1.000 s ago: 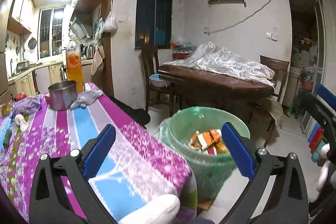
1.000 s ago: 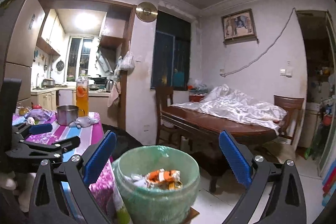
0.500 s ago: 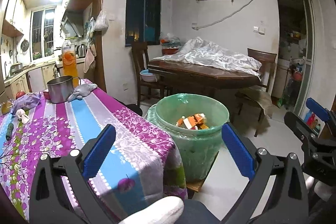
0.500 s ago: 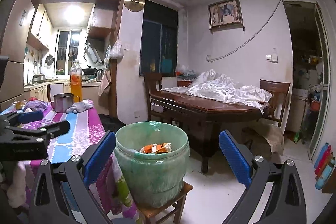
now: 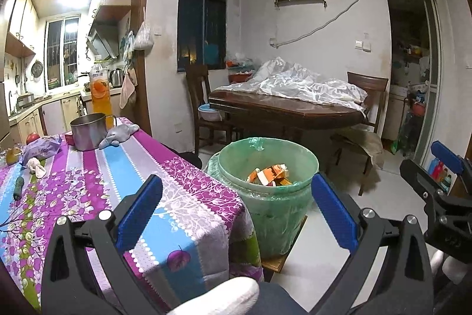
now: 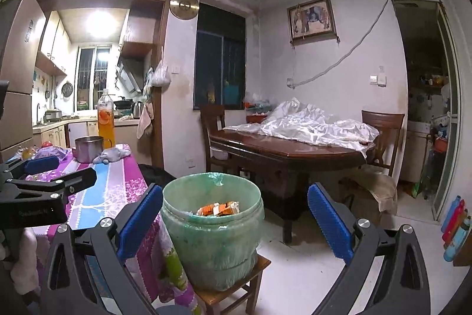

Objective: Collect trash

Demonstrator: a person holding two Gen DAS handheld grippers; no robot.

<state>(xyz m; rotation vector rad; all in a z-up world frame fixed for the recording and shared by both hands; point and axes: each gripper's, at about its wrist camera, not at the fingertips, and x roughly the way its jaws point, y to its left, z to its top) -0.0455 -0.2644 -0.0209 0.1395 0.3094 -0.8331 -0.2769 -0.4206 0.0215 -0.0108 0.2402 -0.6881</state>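
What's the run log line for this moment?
left gripper: open, empty | right gripper: open, empty | green bin: on stool, holds orange wrappers

Bin [image 5: 267, 214]: we note translucent green plastic, dull and smeared, lined with thin crinkled film.
Trash [image 5: 270, 174]: we see printed orange and white cartons, seemingly card.
Tablecloth [image 5: 97, 182]: we record a smooth printed sheet with a slight sheen.
Pot [image 5: 88, 131]: we list brushed metal, softly reflective.
Bottle [image 5: 101, 87]: clear plastic.
Dining table [image 6: 292, 151]: we log dark wood, polished glossy.
Sheet [image 6: 312, 123]: white, shiny, crumpled.
Pads [image 6: 330, 219]: we find ribbed matt blue plastic on black frames.
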